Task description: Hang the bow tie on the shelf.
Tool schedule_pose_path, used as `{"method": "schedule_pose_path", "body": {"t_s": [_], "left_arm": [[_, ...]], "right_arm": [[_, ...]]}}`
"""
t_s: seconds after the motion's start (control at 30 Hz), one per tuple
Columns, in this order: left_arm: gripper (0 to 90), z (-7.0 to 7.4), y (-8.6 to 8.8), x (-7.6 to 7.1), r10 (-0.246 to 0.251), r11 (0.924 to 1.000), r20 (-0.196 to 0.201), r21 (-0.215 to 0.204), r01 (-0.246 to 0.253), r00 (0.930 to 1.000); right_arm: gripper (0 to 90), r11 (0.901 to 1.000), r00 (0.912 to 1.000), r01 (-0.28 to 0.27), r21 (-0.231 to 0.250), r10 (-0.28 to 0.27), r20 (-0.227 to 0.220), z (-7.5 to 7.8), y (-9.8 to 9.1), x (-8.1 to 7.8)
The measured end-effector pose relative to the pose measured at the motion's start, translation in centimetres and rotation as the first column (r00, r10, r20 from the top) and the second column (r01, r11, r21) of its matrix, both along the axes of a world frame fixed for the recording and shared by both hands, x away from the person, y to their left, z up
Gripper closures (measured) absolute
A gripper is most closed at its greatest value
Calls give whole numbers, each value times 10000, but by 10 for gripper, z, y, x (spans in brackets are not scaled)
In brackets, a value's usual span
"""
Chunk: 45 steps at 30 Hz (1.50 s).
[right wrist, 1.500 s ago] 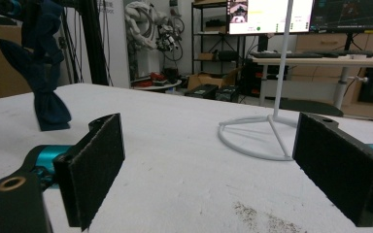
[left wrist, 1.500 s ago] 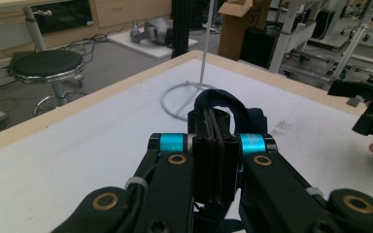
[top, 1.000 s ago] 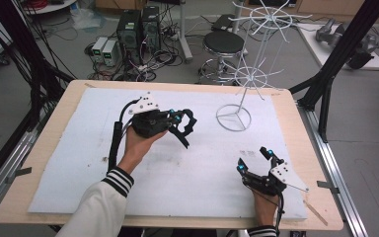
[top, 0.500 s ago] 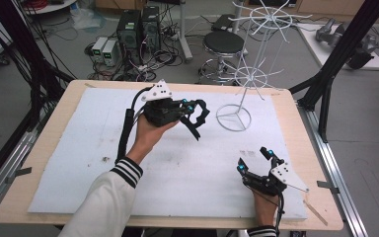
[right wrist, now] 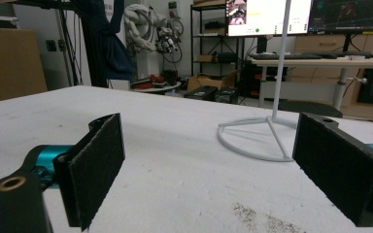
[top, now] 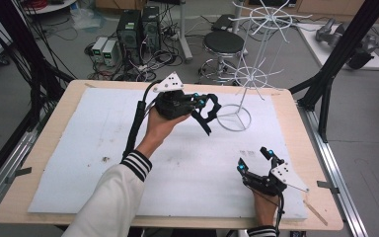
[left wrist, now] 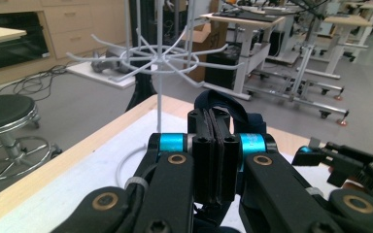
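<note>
A white wire hook rack (top: 250, 79) stands on a ring base at the table's far right. My left gripper (top: 205, 103) is held above the table just left of that ring, shut on a black strap (top: 208, 118) that hangs from its jaws. In the left gripper view the rack's lower hook tier (left wrist: 158, 53) is straight ahead, and the strap (left wrist: 218, 102) loops up from the closed left gripper (left wrist: 216, 145). My right gripper (top: 259, 159) rests on the near right of the white mat, open with nothing between its pads (right wrist: 97, 165). The rack's base (right wrist: 257, 136) lies ahead of it.
A white foam mat (top: 79, 148) covers the wooden table (top: 39, 128). Dark crumbs (top: 103, 159) speckle the mat. Black frame posts (top: 335, 64) rise at the right, with a stool (top: 224, 44) and computer boxes (top: 138, 27) on the floor beyond the far edge.
My left gripper has carried the black strap forward and to the right, closer to the rack's base. The right gripper has stayed put.
</note>
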<state>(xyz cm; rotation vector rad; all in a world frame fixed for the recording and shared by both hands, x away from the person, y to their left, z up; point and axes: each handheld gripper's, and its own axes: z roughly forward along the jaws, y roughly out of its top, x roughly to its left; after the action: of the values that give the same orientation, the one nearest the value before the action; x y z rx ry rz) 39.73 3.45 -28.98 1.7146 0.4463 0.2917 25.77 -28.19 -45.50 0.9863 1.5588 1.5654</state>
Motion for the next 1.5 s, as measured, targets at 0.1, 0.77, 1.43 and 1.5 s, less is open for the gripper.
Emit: {"method": "schedule_pose_path", "body": {"t_s": [0.1,0.77,1.43,1.5], "left_arm": [[881,2,-3,2,-53,10000,-36,2,53,10000],[881,9,-31,19,-212,9985,-98,-510,206,9997],[882,-7,-46,31,-179,9881,126,-1524,196,9998],[882,-8,-47,32,-167,9886,82,-1492,177,9998]], "right_arm": [[107,10000,10000,11,-2,-11,2,0,0,0],[107,10000,10000,32,63,-32,-4,0,0,0],[107,9999,10000,39,109,-39,-6,0,-1,0],[107,9999,10000,38,129,-38,-6,0,-1,0]]}}
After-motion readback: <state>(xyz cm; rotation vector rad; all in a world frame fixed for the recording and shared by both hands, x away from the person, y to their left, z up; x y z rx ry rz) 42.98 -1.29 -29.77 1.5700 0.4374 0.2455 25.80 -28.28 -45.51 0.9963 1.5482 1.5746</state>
